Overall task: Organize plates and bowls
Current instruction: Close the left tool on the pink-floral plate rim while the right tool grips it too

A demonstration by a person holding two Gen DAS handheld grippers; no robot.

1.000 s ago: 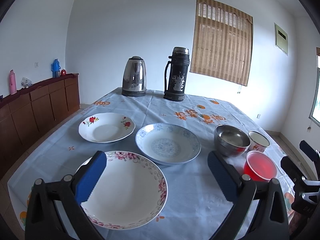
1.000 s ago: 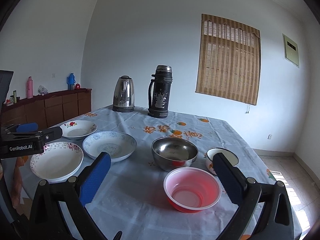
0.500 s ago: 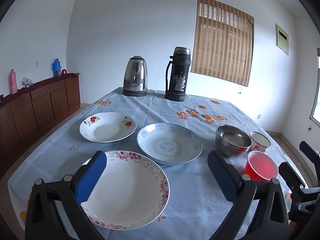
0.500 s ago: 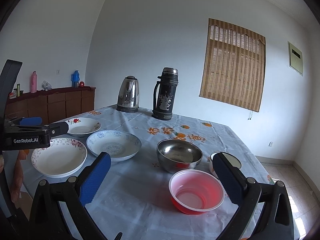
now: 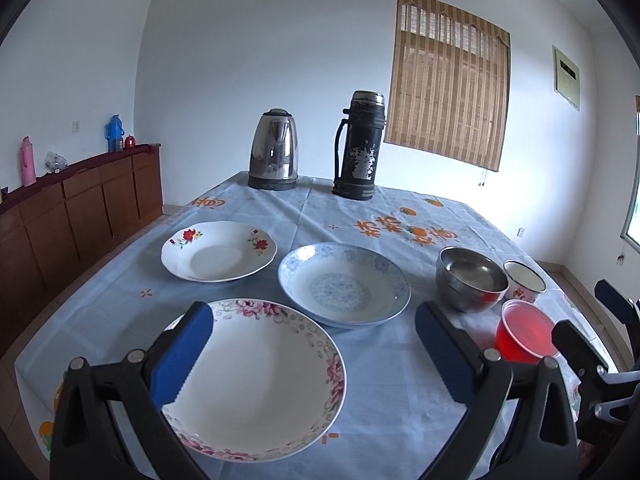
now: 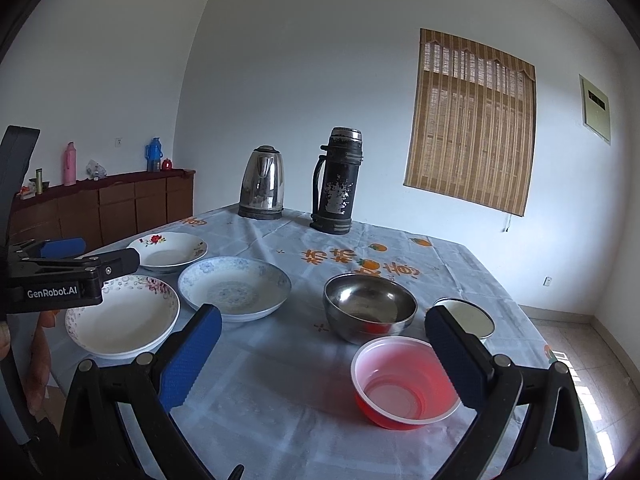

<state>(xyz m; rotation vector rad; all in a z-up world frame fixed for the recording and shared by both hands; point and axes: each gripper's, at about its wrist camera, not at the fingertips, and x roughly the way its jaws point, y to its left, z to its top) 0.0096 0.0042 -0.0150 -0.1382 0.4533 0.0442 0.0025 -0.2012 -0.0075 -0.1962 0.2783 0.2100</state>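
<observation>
**Both grippers hanging over the table, nothing picked up yet**

Since a second ago we've only drifted a bit; no dish has moved. Left to right: left gripper point(image 5: 310, 356), fingers spread wide and empty, hangs over the pink-flowered plate point(image 5: 256, 380), probably our first pick. Red-flowered plate point(image 5: 219, 251) and blue plate point(image 5: 345, 284) lie behind. Bowls sit grouped to the right: steel bowl point(image 6: 370, 307), white bowl point(image 6: 466, 316), red bowl point(image 6: 404, 380) under our right gripper point(image 6: 324, 354), also wide open, holding nothing.
</observation>
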